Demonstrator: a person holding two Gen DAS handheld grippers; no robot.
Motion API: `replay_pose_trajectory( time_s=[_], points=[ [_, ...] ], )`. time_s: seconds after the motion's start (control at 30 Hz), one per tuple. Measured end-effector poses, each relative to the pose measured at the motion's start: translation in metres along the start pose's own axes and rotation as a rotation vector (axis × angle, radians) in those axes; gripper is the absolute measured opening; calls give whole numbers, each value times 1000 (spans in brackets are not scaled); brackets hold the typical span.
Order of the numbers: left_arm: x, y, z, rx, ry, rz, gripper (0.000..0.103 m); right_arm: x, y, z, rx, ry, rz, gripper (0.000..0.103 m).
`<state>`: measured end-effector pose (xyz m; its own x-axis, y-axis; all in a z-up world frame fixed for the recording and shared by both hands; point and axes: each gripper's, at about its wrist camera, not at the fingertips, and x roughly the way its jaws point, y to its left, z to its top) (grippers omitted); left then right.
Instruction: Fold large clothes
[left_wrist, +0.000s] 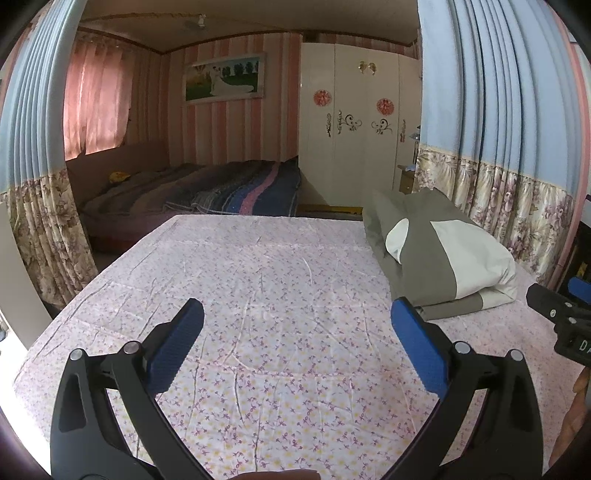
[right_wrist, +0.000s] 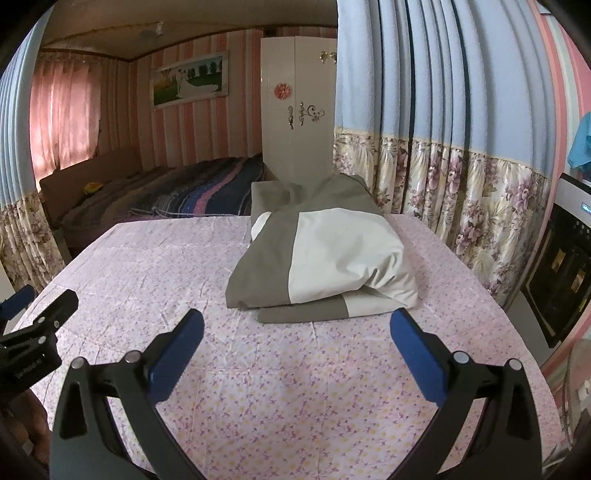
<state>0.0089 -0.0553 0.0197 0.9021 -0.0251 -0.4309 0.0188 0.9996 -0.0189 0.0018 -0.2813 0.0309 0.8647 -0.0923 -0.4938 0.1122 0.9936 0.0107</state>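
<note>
- A folded grey and white garment (right_wrist: 321, 258) lies on a table covered with a pink flowered cloth (right_wrist: 258, 387) — toward the far right side.
- The left gripper (left_wrist: 297, 325) hovers over bare cloth, jaws spread wide, holding nothing.
- The right gripper (right_wrist: 297, 328) hangs just short of the garment's near edge, jaws also spread wide and empty.
- Behind the table: a blue curtain (right_wrist: 424, 92) with a flowered hem, a white wardrobe (left_wrist: 354, 122), and a bed (left_wrist: 221, 188) with a striped blanket.
</note>
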Motion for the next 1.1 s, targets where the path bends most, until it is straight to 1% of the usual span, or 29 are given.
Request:
replay_pose_trajectory(
  time_s=[0.17,0.33,0.53,0.77,1.1],
  points=[
    [1,0,0,-2,7,13,100,2,3,0,-7,6,-2,101],
    [0,0,0,-8,8,8,100,1,6,1,-13,-5,-5,101],
    [2,0,0,-3,14,8,100,4,9,1,-21,13,-9,101],
    [2,-3,-1,2,16,2,100,4,7,0,-15,7,-12,101],
    [3,-4,-3,0,15,19,100,4,5,-2,-7,20,-4,101]
  ],
)
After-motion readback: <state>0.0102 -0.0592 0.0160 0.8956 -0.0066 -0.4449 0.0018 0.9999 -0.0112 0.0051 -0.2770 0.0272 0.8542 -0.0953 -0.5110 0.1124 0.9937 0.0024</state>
